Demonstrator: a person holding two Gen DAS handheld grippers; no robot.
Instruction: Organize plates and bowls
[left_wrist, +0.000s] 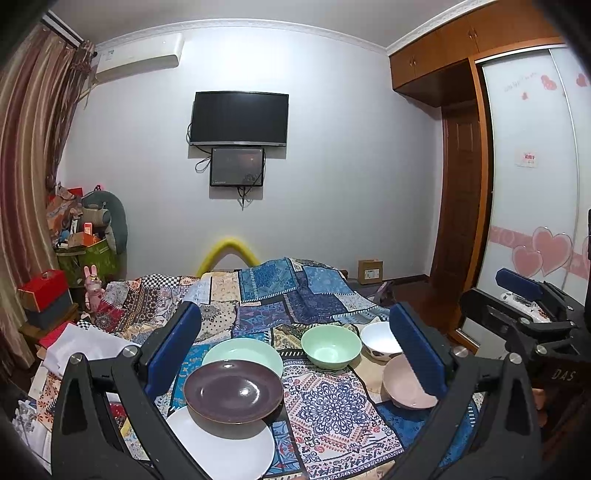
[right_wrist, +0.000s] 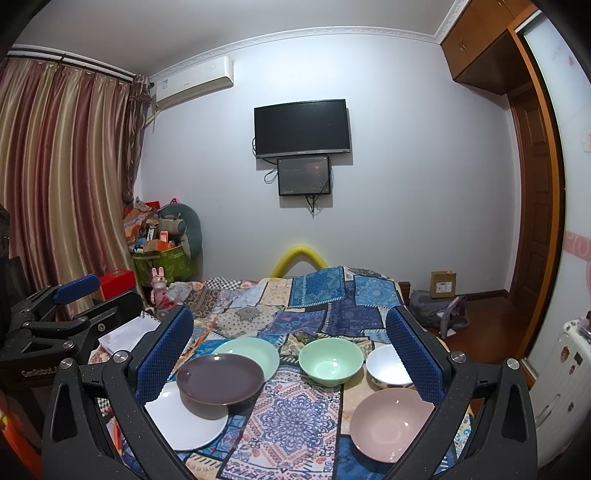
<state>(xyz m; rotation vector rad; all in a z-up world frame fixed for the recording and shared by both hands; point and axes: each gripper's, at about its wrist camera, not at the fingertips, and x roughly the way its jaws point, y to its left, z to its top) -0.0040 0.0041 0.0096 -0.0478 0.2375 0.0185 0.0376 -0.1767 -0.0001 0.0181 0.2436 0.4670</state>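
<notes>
On a patchwork cloth lie a white plate, a dark brown plate overlapping it, and a mint plate behind. To the right stand a mint bowl, a white bowl and a pink bowl. My left gripper is open and empty, held above the dishes. My right gripper is open and empty above them too. In the right wrist view I see the brown plate, mint bowl, white bowl and pink bowl.
The cloth-covered surface drops off at its far edge toward a wall with a TV. Clutter and boxes stand at the left by curtains. A wardrobe and a door are on the right. White paper lies at the left.
</notes>
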